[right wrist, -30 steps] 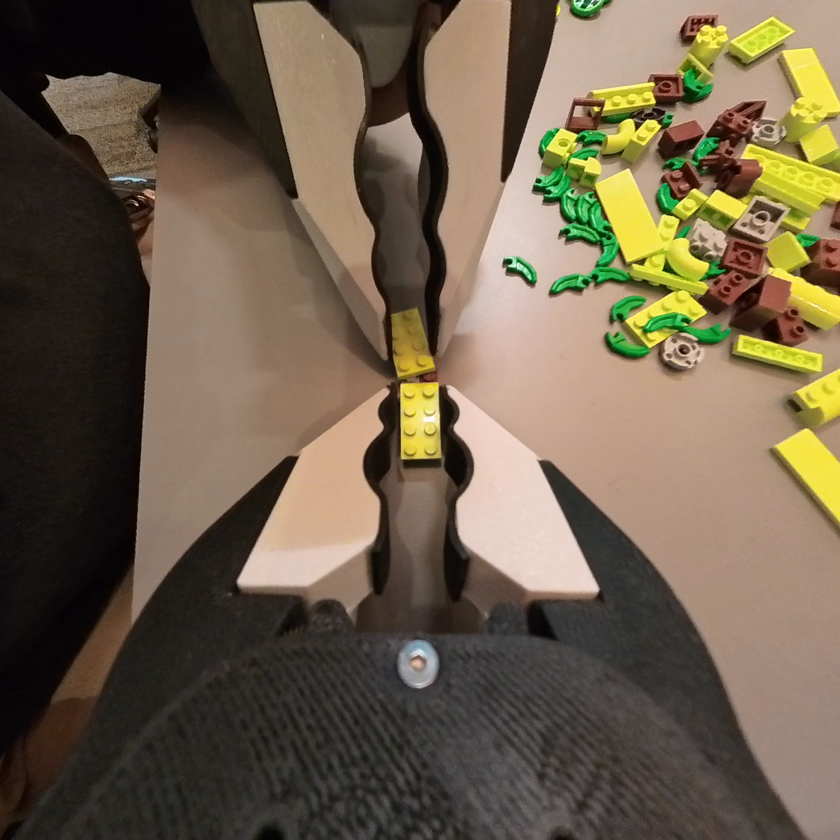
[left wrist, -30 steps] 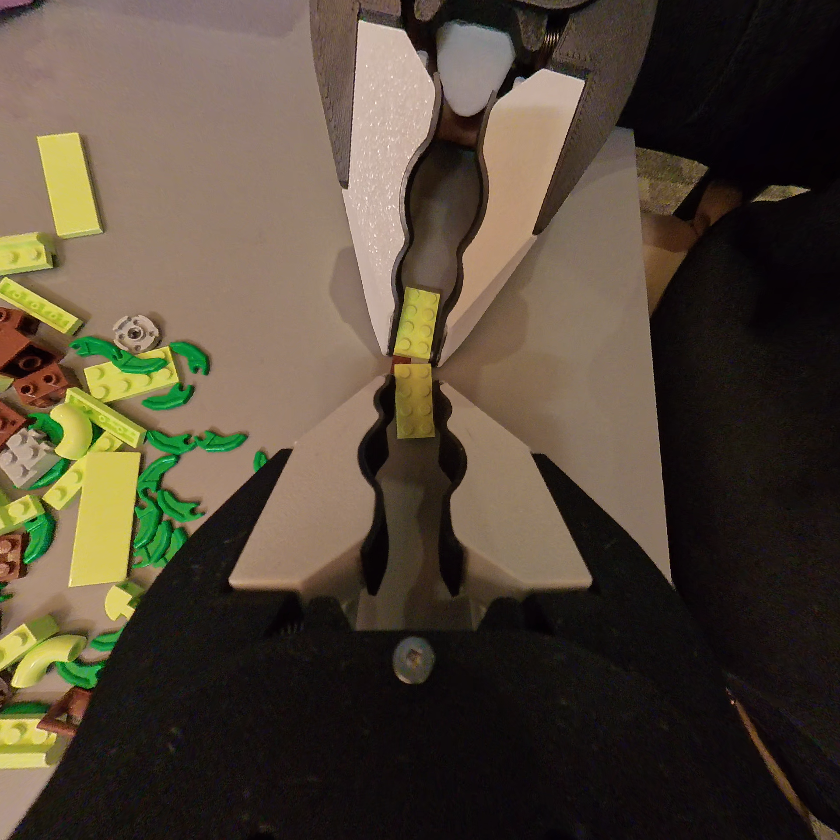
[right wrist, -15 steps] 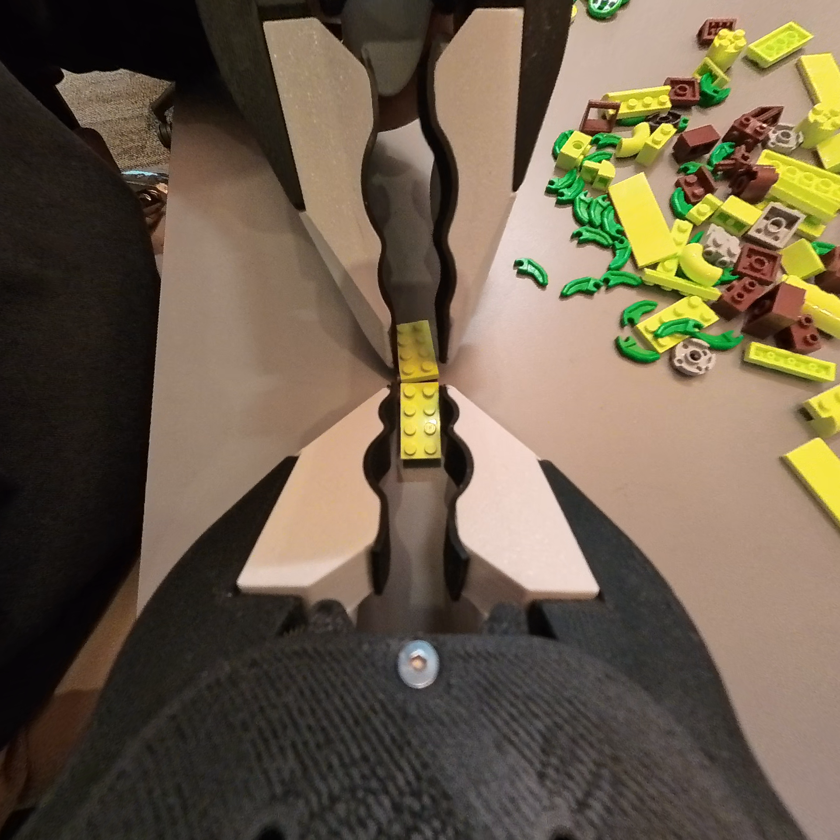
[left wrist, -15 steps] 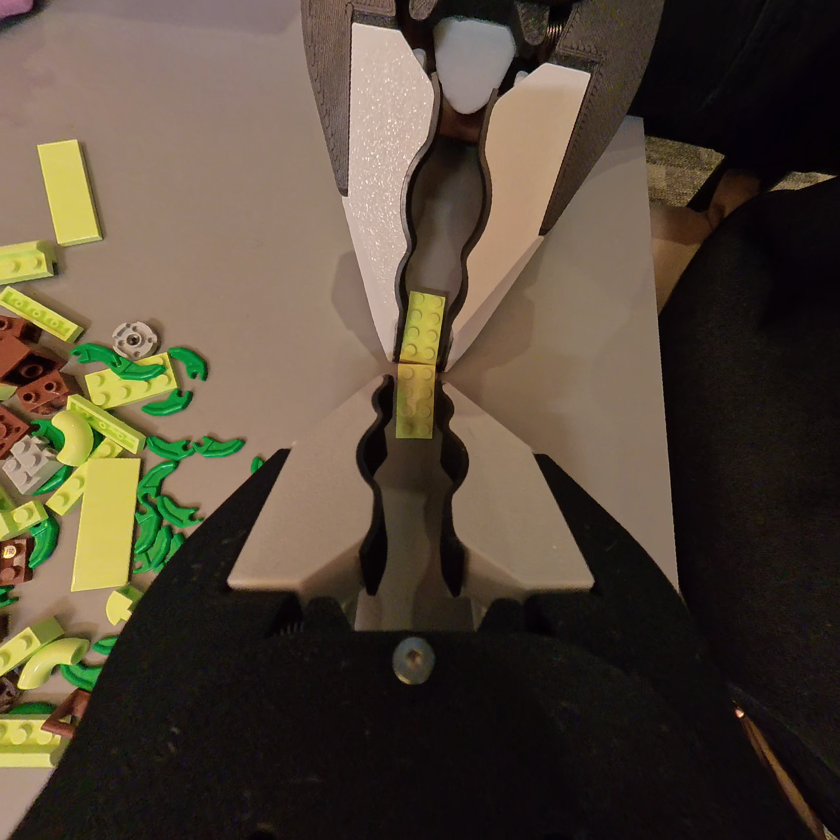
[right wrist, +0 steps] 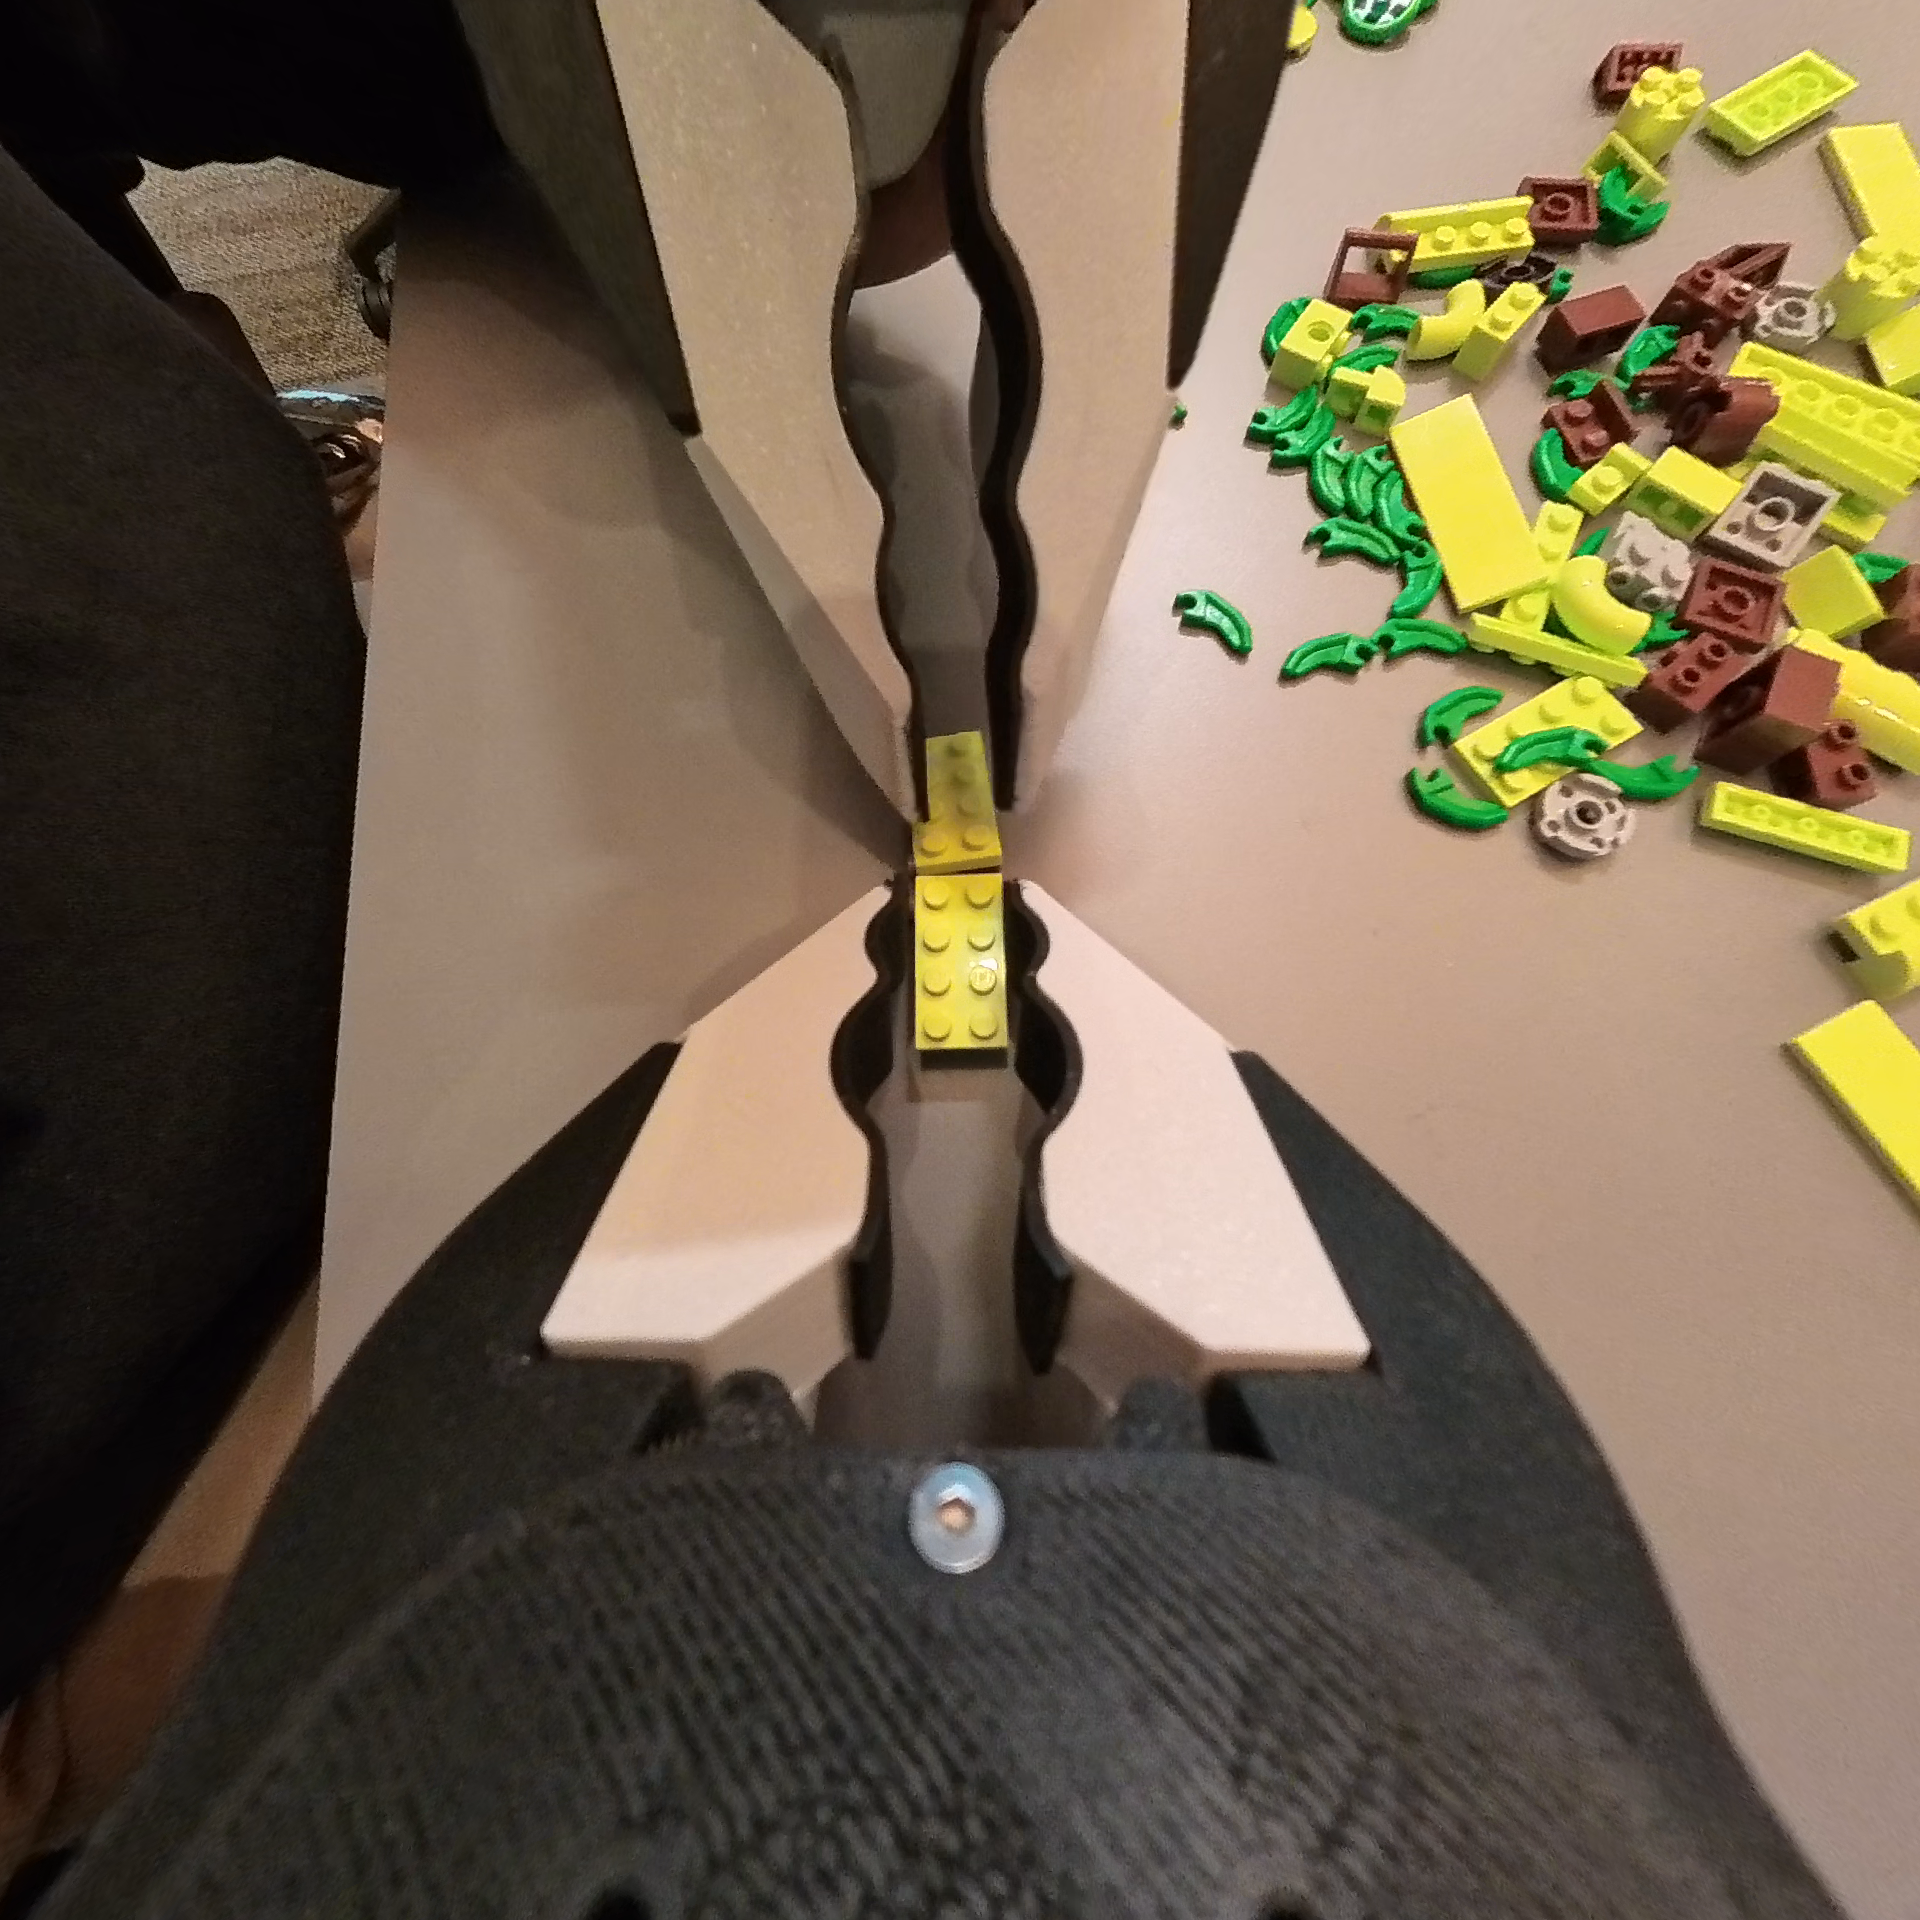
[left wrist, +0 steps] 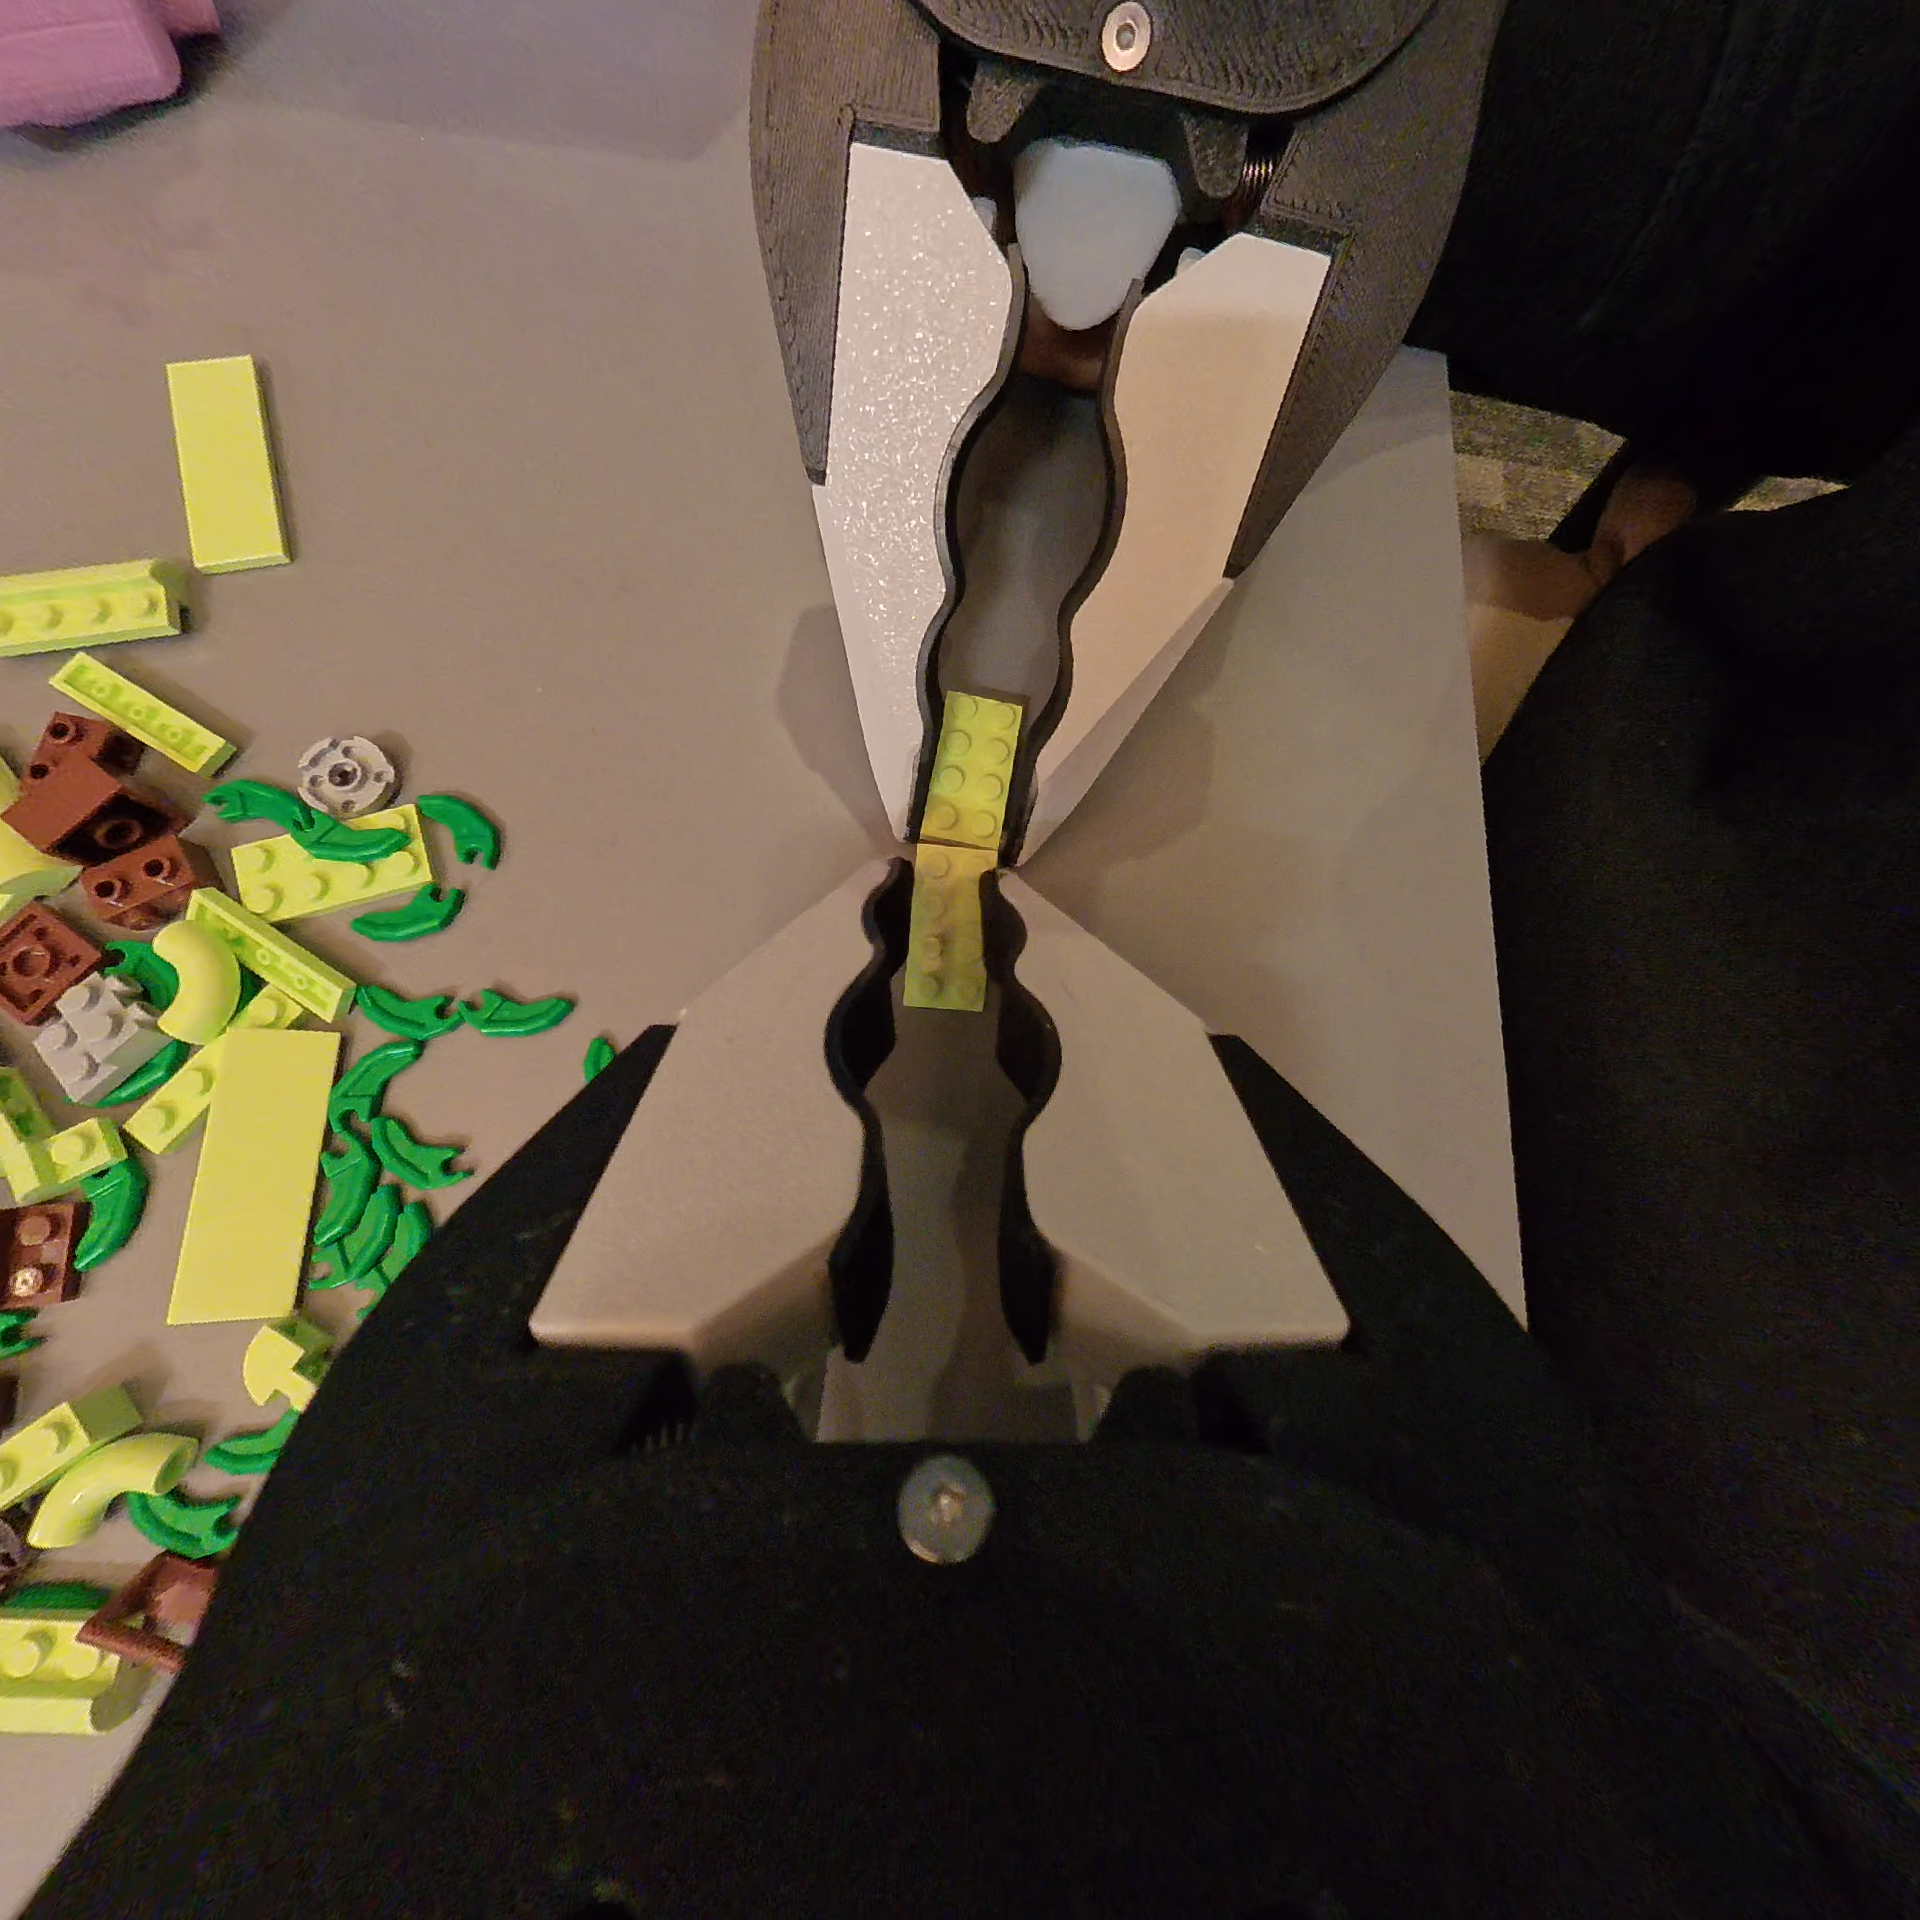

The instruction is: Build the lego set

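My left gripper [left wrist: 943,883] is shut on a lime-green 2x4 plate [left wrist: 945,930], studs up, just above the grey table [left wrist: 582,436]. My right gripper [right wrist: 958,885] is shut on a second lime-green 2x4 plate [right wrist: 961,966]. The grippers face each other tip to tip. The two plates meet end to end, touching or nearly so. In the left wrist view the right gripper [left wrist: 968,831] comes in from the top with its plate [left wrist: 974,769]. In the right wrist view the left gripper's plate [right wrist: 958,805] looks slightly tilted.
A pile of loose lime, brown, green and grey pieces [left wrist: 208,935] lies left of the grippers; in the right wrist view the pile [right wrist: 1621,499] is at the right. The table edge [left wrist: 1475,831] and a person's dark clothing [left wrist: 1714,1039] are close on the other side. Only a small space, under 4 cm, lies between the two pairs of fingers.
The two plates started slightly offset and have lined up end to end. Both grippers stay shut on their plates and have shifted only a little.
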`<state>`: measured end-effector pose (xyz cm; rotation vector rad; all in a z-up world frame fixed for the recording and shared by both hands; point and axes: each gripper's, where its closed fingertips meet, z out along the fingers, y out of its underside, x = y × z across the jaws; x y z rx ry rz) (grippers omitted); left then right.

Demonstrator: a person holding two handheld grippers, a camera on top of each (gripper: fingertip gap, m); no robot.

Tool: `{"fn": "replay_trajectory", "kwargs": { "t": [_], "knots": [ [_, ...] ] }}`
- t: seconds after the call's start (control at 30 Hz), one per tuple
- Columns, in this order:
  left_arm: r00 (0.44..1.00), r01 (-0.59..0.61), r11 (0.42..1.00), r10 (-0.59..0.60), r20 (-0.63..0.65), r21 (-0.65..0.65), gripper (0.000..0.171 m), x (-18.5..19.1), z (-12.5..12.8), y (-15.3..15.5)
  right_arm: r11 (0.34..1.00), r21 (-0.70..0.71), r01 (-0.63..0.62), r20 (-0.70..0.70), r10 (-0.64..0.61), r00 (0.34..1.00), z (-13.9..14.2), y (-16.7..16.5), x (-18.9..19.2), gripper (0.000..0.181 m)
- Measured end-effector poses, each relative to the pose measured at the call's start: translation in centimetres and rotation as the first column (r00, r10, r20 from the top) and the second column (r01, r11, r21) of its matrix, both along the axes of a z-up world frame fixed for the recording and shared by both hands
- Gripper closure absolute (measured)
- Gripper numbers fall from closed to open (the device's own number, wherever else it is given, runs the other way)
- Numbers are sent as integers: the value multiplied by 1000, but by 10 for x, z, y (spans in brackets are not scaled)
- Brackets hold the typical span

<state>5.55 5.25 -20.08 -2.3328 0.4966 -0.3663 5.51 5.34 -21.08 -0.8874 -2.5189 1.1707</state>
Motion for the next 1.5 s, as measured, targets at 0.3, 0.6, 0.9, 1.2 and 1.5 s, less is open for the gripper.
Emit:
{"fn": "replay_trajectory", "kwargs": {
  "t": [0.3, 0.6, 0.9, 1.2, 1.5],
  "knots": [
    [1000, 0, 1000, 0, 4, -9, 165, 3, -2, 1, 1000, 0, 0, 0, 0, 1000, 0, 0, 0, 165],
    [1000, -2, 1000, 2, 5, -16, 168, 3, -3, 2, 1000, 0, 0, 0, 0, 1000, 0, 0, 0, 165],
    [1000, -30, 998, 30, 5, -56, 166, 3, -3, 2, 1000, 0, 1, 1, -1, 1000, 0, 0, 0, 165],
    [998, -51, 994, 47, -45, -94, 166, 4, -3, 3, 1000, 11, 1, -11, -1, 1000, 0, 0, 0, 166],
    [992, -101, 979, 114, 62, -176, 169, 3, -4, 2, 1000, 9, -1, -9, 1, 1000, 0, 0, 0, 165]
  ]
}}
